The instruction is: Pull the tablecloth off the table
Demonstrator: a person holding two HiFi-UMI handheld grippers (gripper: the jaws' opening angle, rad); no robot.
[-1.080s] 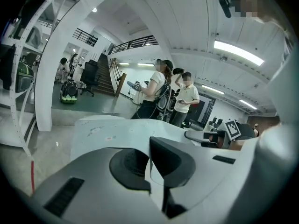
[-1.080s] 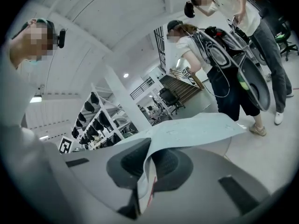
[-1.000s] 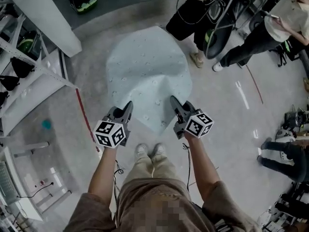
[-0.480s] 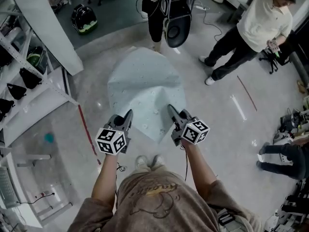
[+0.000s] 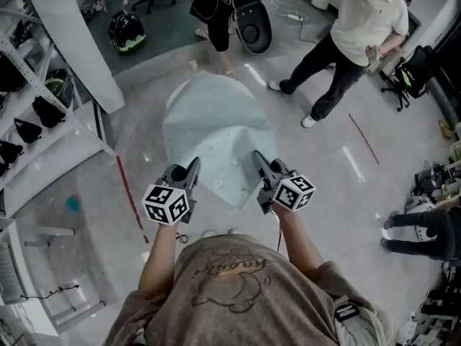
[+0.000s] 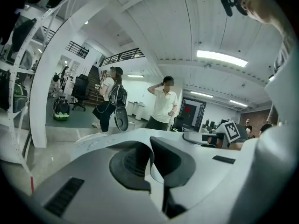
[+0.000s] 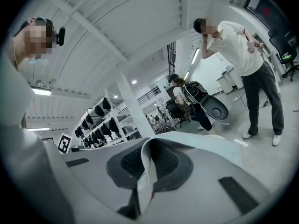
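The pale blue tablecloth (image 5: 216, 132) hangs spread out in front of me above the grey floor, with no table in sight under it. My left gripper (image 5: 193, 166) is shut on its near left edge, and my right gripper (image 5: 258, 157) is shut on its near right edge. In the left gripper view the cloth (image 6: 110, 140) runs off ahead from the closed left gripper (image 6: 150, 161). The right gripper view shows a fold of the cloth (image 7: 210, 147) pinched in the right gripper (image 7: 148, 167).
A white shelf rack (image 5: 43, 121) with dark helmets and a slanted white column (image 5: 72, 42) stand at the left. A red tape line (image 5: 128, 193) runs along the floor. A person with a backpack (image 5: 223, 6) and a person in a white shirt (image 5: 353, 42) stand beyond the cloth.
Both grippers have risen with the cloth still held, and its near edge has lifted off the floor. The bystanders have shifted position beyond it.
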